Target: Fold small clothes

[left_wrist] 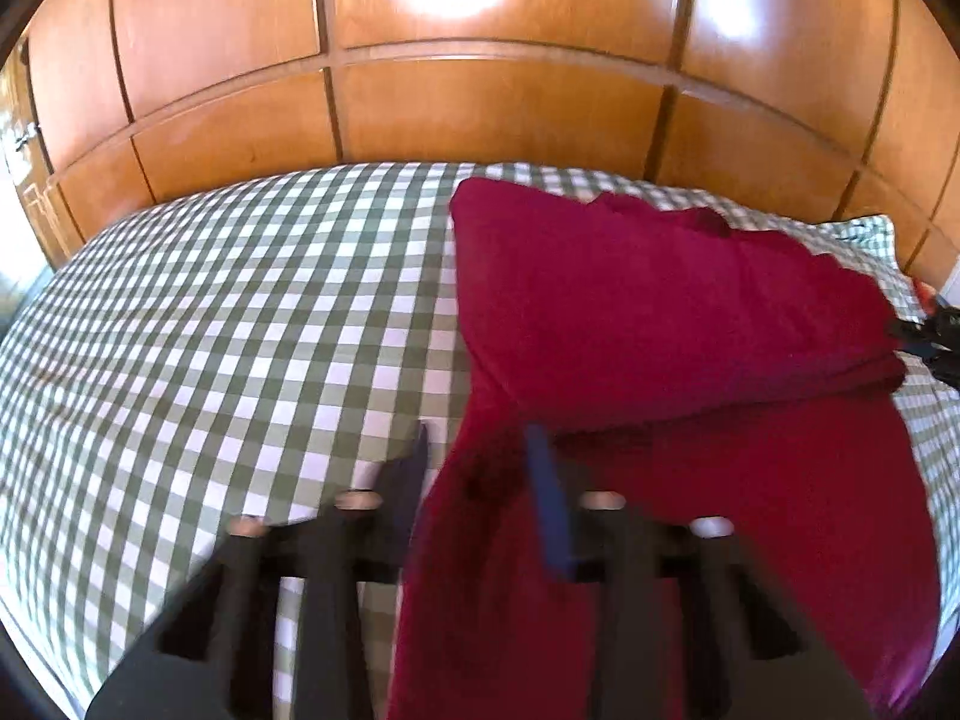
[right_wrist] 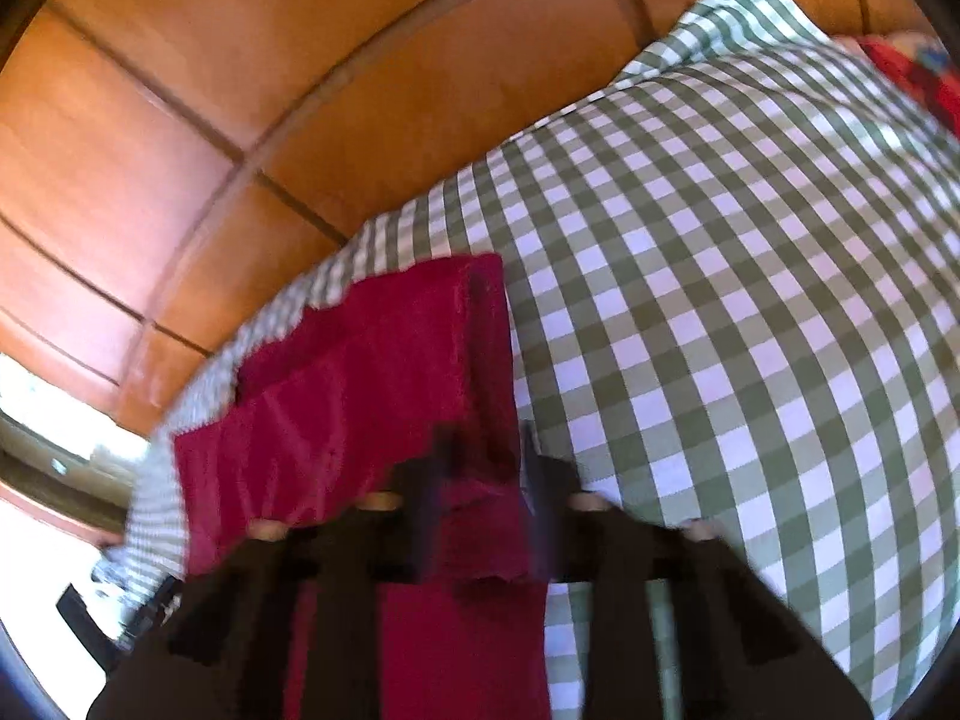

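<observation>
Where it lies: though both views are blurred, the red garment (left_wrist: 672, 312) plainly rests on the bed (left_wrist: 240, 324), which wears a green-and-white checked cover.
Left wrist view, garment: it fills the right half of the frame, with a folded upper layer running toward the right edge and a lower flap dropping to the bottom centre.
Left wrist view, left gripper (left_wrist: 480, 444): its two dark fingers rise from the bottom centre; the left one sits over the checked cover, the right one, bluish, lies against the red cloth.
Left jaws: the cloth's edge runs between them and they look drawn in on it, though blur keeps the pad contact from being clear.
Right wrist view, garment (right_wrist: 360, 372): here it occupies the lower left, with a straight edge pointing to the upper middle.
Right wrist view, right gripper (right_wrist: 486, 456): fingers come up from the bottom centre at the cloth's right-hand edge.
Right jaws: a fold of red cloth stands bunched between them, and they appear clamped on it.
Only in the left view: the other gripper, as a dark shape at the far right edge by the garment's end.
Only in the right view: a red patterned item (right_wrist: 918, 72) at the upper right corner of the bed.
Behind: wooden panelling (left_wrist: 480, 108) fills the top of both frames.
</observation>
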Tool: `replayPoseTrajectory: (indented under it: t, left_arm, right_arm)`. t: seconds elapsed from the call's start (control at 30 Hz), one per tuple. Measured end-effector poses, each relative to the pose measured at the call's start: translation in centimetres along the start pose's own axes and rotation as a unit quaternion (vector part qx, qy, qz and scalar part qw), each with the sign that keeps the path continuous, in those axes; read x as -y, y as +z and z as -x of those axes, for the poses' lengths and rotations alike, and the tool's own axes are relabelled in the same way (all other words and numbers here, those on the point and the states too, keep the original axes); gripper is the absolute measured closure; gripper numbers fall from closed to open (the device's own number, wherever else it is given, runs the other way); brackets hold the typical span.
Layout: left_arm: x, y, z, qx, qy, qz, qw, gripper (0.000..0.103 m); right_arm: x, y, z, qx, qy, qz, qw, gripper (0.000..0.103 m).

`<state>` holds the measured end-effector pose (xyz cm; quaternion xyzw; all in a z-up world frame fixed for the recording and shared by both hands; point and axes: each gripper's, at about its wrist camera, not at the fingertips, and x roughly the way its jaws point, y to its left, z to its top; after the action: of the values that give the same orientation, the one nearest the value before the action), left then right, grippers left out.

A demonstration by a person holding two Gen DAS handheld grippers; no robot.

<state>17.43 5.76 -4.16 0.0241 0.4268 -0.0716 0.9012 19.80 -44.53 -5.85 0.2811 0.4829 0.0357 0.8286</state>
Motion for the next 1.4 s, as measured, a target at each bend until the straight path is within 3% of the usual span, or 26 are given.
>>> replayPoseTrajectory:
  t: [0.03, 0.27, 0.33, 0.4, 0.57, 0.73, 0.77, 0.83, 0.87, 1.0, 1.13, 1.2, 1.4]
  left_arm:
    - [-0.2, 0.1, -0.3, -0.002, -0.002, 0.005, 1.0, 0.103]
    - [-5.3, -0.5, -0.9, -0.001, 0.01, 0.116, 0.9932, 0.103]
    - [-6.6, -1.1, -1.5, -0.02, 0.017, 0.132, 0.9909, 0.103]
    - [-7.0, -1.4, -0.8, -0.014, 0.006, 0.14, 0.9901, 0.103]
    - [-4.9, -0.4, 2.8, 0.041, -0.057, 0.09, 0.9934, 0.103]
    - [-0.6, 0.8, 2.2, 0.028, -0.075, -0.029, 0.9964, 0.102]
    - [0.3, 0.7, 1.9, 0.021, -0.077, -0.053, 0.9954, 0.095]
    - [1.3, 0.5, 1.3, 0.017, -0.07, -0.082, 0.994, 0.041]
    - [1.6, 0.3, 1.3, 0.023, -0.063, -0.095, 0.9931, 0.039]
    - [2.2, 0.5, -0.4, 0.015, -0.035, -0.132, 0.9905, 0.041]
    - [1.5, 1.1, -2.6, -0.01, -0.035, -0.114, 0.9928, 0.079]
    - [0.9, 1.1, -2.8, -0.005, -0.04, -0.104, 0.9938, 0.09]
    - [-1.7, 0.7, -1.2, 0.03, -0.043, -0.024, 0.9983, 0.094]
  right_arm:
    - [-0.6, 0.0, 0.1, 0.003, -0.006, 0.012, 1.0, 0.094]
    - [-4.2, -0.4, 1.1, 0.011, 0.025, 0.063, 0.998, 0.097]
    - [-5.0, -1.0, 0.5, 0.012, -0.001, 0.08, 0.997, 0.097]
    - [-4.5, -1.4, 0.4, 0.011, -0.005, 0.068, 0.998, 0.097]
    - [-2.5, -1.3, 1.0, 0.009, 0.0, 0.035, 0.999, 0.097]
    - [-2.5, -1.2, 1.1, 0.007, 0.003, 0.035, 0.999, 0.097]
    - [-2.4, -1.0, 1.0, 0.006, 0.004, 0.033, 0.999, 0.097]
    - [-2.2, -0.8, 0.8, 0.004, 0.007, 0.026, 1.0, 0.097]
    - [-2.1, -0.6, 0.7, 0.003, 0.007, 0.024, 1.0, 0.096]
    - [-1.6, -0.2, 0.4, -0.002, 0.004, 0.019, 1.0, 0.095]
    - [-1.1, 0.0, -0.1, -0.01, 0.002, 0.01, 1.0, 0.093]
    - [-1.1, 0.1, -0.4, -0.012, -0.001, 0.014, 1.0, 0.094]
    - [-3.1, -0.2, 1.4, 0.008, 0.032, 0.045, 0.998, 0.097]
